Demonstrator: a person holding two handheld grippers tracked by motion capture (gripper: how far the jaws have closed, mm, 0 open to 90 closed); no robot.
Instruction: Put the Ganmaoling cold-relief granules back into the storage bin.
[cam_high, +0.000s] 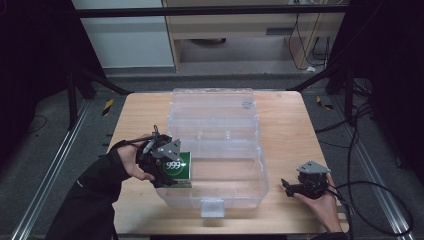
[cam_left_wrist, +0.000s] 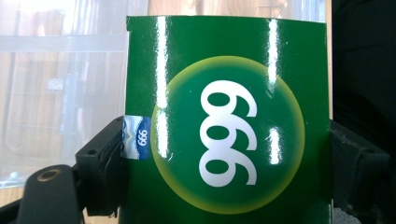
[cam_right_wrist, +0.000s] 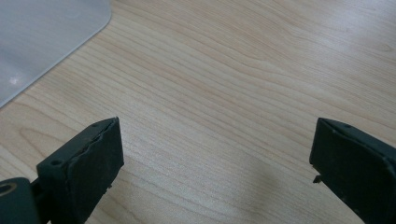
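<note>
Light wooden table (cam_high: 290, 120), square-topped: bearing an open clear plastic storage box (cam_high: 215, 150) at its centre, lid lying flat behind.

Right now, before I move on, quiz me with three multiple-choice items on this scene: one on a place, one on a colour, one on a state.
1. Where is the box?
A. at the clear bin's left wall
B. beside the right tool
C. on the floor

2. What colour is the box?
A. red
B. green
C. blue

3. How is the right tool?
A. shut on the box
B. open
C. shut, with nothing between its jaws

Answers: 1 A, the left tool holds it there; 2 B, green with white 999; 3 B, bare tabletop shows between its jaws.
</note>
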